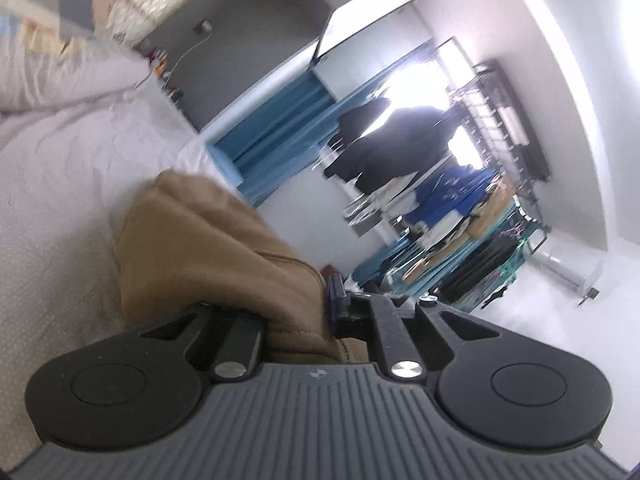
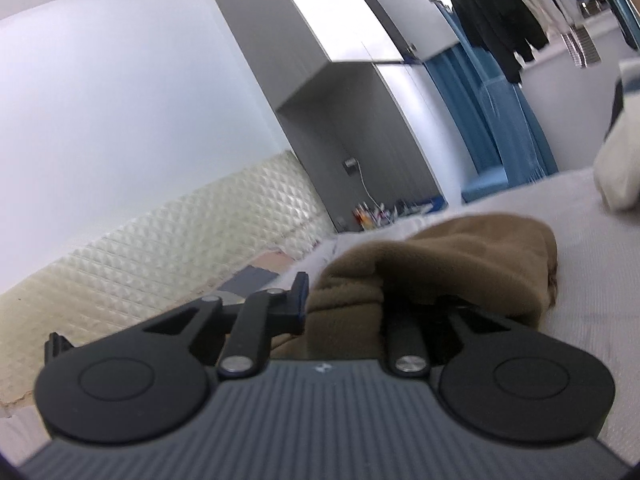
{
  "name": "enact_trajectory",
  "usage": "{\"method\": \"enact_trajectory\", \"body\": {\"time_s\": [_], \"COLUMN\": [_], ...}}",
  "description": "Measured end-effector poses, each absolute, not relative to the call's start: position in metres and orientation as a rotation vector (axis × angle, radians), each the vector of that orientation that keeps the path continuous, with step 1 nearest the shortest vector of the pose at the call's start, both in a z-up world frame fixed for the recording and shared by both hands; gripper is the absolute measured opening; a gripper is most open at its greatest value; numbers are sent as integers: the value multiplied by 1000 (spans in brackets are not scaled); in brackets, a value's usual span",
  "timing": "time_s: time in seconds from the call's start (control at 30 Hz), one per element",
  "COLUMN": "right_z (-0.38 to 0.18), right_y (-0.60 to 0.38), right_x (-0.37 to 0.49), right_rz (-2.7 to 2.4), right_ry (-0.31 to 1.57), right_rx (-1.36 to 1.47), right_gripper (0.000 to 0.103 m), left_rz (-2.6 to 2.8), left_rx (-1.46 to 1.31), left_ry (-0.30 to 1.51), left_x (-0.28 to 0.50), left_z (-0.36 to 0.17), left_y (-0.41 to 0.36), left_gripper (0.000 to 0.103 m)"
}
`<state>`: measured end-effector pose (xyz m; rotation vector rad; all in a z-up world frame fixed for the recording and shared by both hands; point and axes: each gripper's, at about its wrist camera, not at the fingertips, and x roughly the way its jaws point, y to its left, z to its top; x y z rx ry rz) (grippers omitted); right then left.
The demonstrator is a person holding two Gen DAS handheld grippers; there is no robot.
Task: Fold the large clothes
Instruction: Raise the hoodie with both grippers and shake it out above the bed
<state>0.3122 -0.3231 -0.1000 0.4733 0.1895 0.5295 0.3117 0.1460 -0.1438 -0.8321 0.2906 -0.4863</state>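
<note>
Both tongs are clamped on the same brown garment. In the left wrist view the left tongs are closed on a hemmed edge of the garment, with cloth bunched between the fingers right at the tips. In the right wrist view the right tongs are closed on another fold of the garment; the fabric is draped over one finger, so the pad contact itself is hidden.

From each pair of tongs the garment is seen running straight ahead, away from the fingertips, as a rumpled heap lying on the bed. Its long axis cannot be told from these blurred views, and neither hand is seen to be nearer the heap than the other. The bulk of the cloth is judged to be resting on the bed, so the coming fold appears to turn on both held edges being carried together over that heap.
</note>
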Motion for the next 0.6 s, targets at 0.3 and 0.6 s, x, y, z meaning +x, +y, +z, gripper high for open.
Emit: {"method": "enact_trajectory", "body": {"time_s": [0.3, 0.6], "right_z": [13, 165], "right_y": [-333, -332], "right_x": [273, 241], "right_rz": [581, 613], "right_ry": [37, -141], "right_rx": [397, 257], "right_gripper": [20, 20], "left_rz": [-506, -497], "left_rx": [-787, -638], "left_ry": [133, -37], "left_x": [256, 208], "left_z": [-6, 185], "left_y": [148, 145], "left_gripper": [11, 12]}}
